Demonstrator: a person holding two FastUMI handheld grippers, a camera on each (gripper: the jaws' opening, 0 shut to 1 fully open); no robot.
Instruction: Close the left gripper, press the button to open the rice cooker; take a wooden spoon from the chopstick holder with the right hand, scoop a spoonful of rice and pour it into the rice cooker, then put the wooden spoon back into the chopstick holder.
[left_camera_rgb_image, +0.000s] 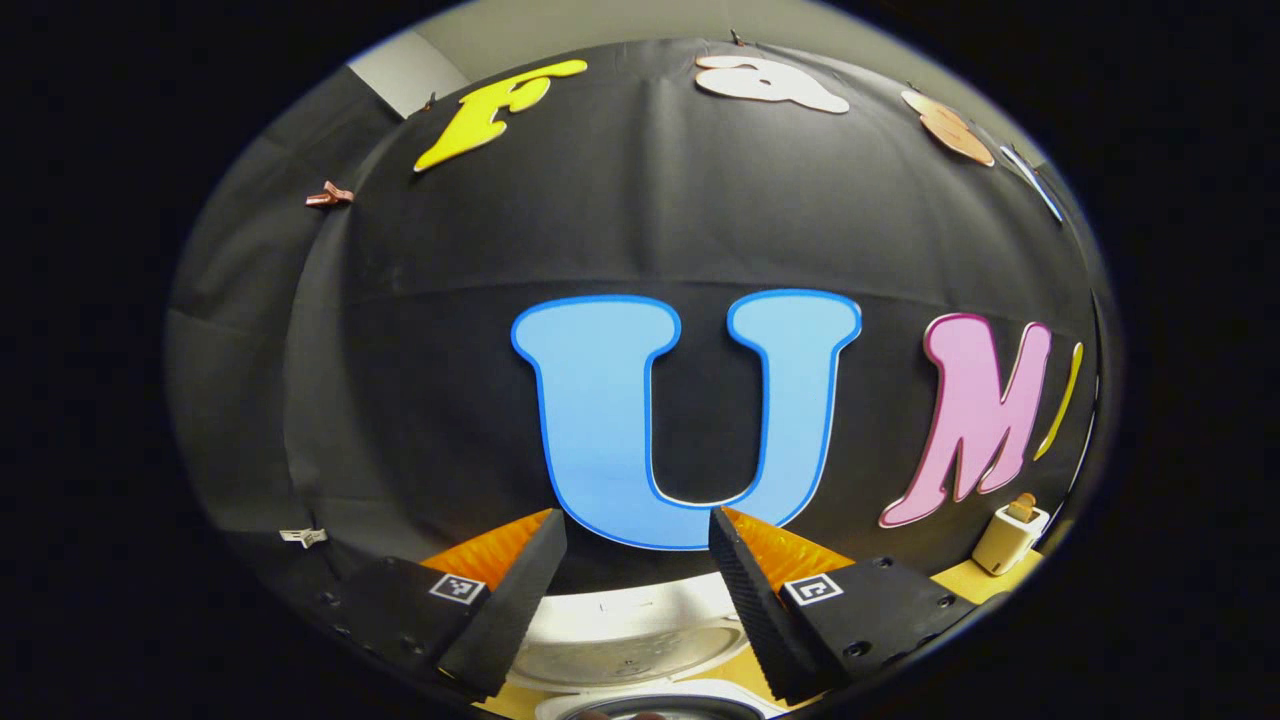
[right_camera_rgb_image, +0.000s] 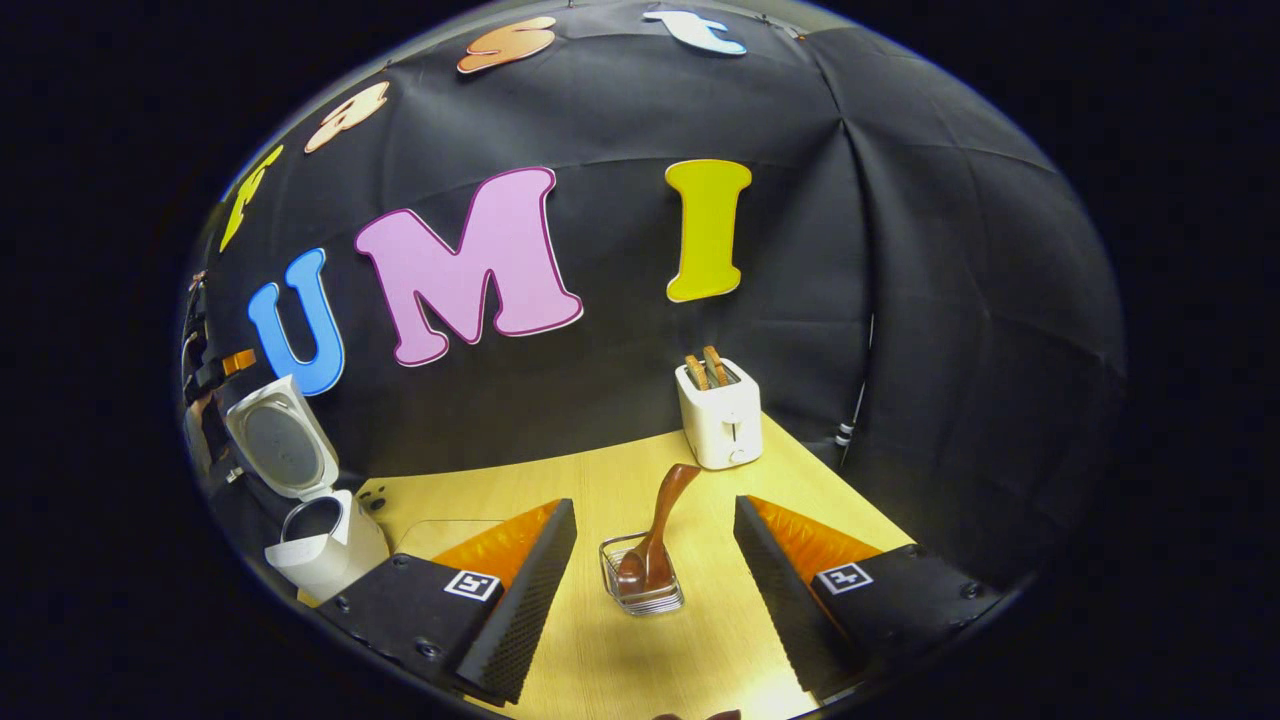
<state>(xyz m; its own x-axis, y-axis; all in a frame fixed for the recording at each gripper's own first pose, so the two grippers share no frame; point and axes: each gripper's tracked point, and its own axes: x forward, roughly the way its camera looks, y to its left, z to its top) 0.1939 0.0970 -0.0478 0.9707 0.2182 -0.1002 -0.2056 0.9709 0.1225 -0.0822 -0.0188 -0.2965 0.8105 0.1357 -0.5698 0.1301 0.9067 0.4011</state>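
Observation:
My right gripper (right_camera_rgb_image: 655, 505) is open above the table, its fingers either side of a small wire chopstick holder (right_camera_rgb_image: 640, 592). A brown wooden spoon (right_camera_rgb_image: 662, 520) stands in the holder, bowl down and handle leaning up to the right, touching neither finger. The white rice cooker (right_camera_rgb_image: 325, 550) sits at the left with its lid (right_camera_rgb_image: 280, 440) swung up. My left gripper (left_camera_rgb_image: 637, 520) is open and faces the wall. The rice cooker's raised lid (left_camera_rgb_image: 620, 640) lies just below and between its fingers, with the pot rim (left_camera_rgb_image: 650, 705) at the bottom edge.
A white toaster (right_camera_rgb_image: 720, 415) with two slices in it stands at the back of the yellow wooden table (right_camera_rgb_image: 620, 660); the same toaster (left_camera_rgb_image: 1010, 535) is low at the right in the left gripper view. A faint clear outline (right_camera_rgb_image: 440, 530) lies on the table beside the cooker.

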